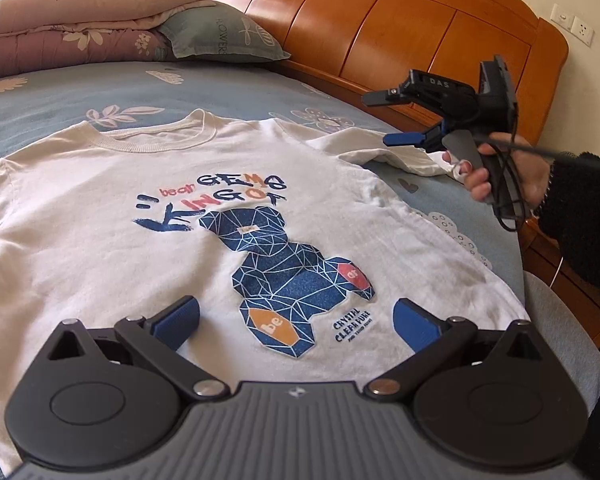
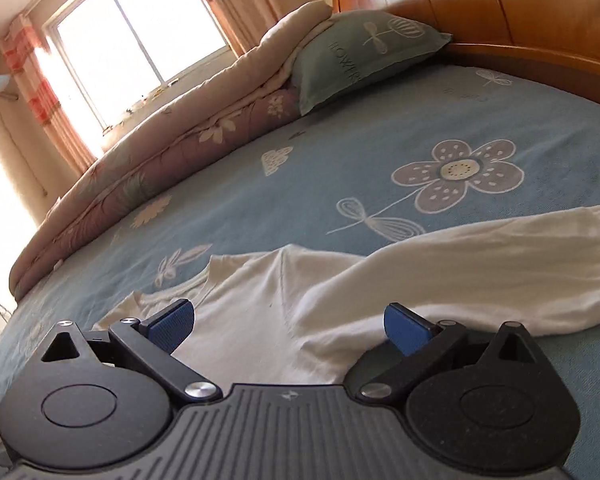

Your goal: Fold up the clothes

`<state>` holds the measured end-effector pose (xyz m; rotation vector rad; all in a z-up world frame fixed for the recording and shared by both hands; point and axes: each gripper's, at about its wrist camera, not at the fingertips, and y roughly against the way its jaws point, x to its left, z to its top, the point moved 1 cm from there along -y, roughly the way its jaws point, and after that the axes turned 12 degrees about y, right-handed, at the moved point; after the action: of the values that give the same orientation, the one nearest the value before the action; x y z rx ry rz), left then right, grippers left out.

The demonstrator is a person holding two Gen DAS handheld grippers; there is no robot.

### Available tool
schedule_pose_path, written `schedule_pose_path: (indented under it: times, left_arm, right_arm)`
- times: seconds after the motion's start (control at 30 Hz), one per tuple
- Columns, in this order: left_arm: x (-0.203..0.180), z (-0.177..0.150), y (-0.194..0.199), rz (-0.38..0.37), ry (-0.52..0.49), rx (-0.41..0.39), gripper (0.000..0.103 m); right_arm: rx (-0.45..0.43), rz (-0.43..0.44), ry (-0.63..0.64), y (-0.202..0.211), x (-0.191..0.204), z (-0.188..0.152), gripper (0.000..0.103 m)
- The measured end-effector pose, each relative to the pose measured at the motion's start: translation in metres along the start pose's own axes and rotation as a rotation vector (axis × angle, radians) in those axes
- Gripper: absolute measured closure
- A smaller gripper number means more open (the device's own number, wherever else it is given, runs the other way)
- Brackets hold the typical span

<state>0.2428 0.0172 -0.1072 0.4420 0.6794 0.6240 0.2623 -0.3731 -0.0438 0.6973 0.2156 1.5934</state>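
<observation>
A white T-shirt [image 1: 100, 216] with a blue geometric bear print lies face up on the blue bed sheet [image 1: 100, 92]. My left gripper [image 1: 296, 320] hovers open over the shirt's lower front, holding nothing. In the left wrist view the right gripper [image 1: 388, 120], held by a hand [image 1: 512, 176], hangs above the crumpled right sleeve [image 1: 388, 152]. In the right wrist view that gripper [image 2: 288, 320] is open just above the shoulder and sleeve [image 2: 480, 264] of the T-shirt [image 2: 260, 320], with nothing between its fingers.
A folded quilt [image 1: 60, 20] and a green pillow [image 1: 220, 36] lie at the head of the bed by the wooden headboard [image 1: 380, 28]. A window [image 2: 140, 28] with curtains is beyond. Blue floral sheet [image 2: 340, 160] stretches past the shirt.
</observation>
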Motion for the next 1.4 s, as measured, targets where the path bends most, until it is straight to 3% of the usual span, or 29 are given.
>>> schedule_pose_path:
  times: [0.2, 0.37, 0.5, 0.6, 0.83, 1.03, 1.27, 1.4]
  left_arm:
    - [0.003, 0.0, 0.0, -0.012, 0.003, -0.008, 0.001]
    - [0.004, 0.001, -0.001, -0.013, 0.016, -0.012, 0.001]
    - [0.004, 0.003, -0.004, -0.004, 0.024, -0.021, 0.001]
    - [0.003, 0.008, -0.008, 0.022, 0.088, -0.026, 0.001]
    - [-0.008, 0.018, -0.017, 0.138, 0.186, -0.016, 0.001]
    - [-0.019, 0.024, -0.03, 0.257, 0.205, -0.001, 0.001]
    - [-0.028, 0.03, -0.042, 0.361, 0.197, 0.027, 0.001]
    - [-0.028, 0.033, -0.045, 0.383, 0.216, 0.032, 0.001]
  right_arm:
    - [0.202, -0.051, 0.011, -0.043, -0.022, -0.002, 0.0]
    - [0.258, -0.082, 0.142, -0.019, -0.005, -0.027, 0.0]
    - [0.308, -0.073, 0.155, -0.001, -0.004, -0.038, 0.0]
    - [0.227, -0.031, 0.018, 0.031, -0.032, -0.039, 0.0]
    - [-0.045, -0.085, -0.303, 0.116, -0.151, -0.048, 0.0]
    - [-0.152, -0.06, -0.437, 0.109, -0.225, -0.043, 0.0]
    - [-0.257, -0.041, -0.467, 0.08, -0.256, -0.02, 0.0]
    - [-0.335, -0.027, -0.533, 0.078, -0.272, -0.02, 0.0]
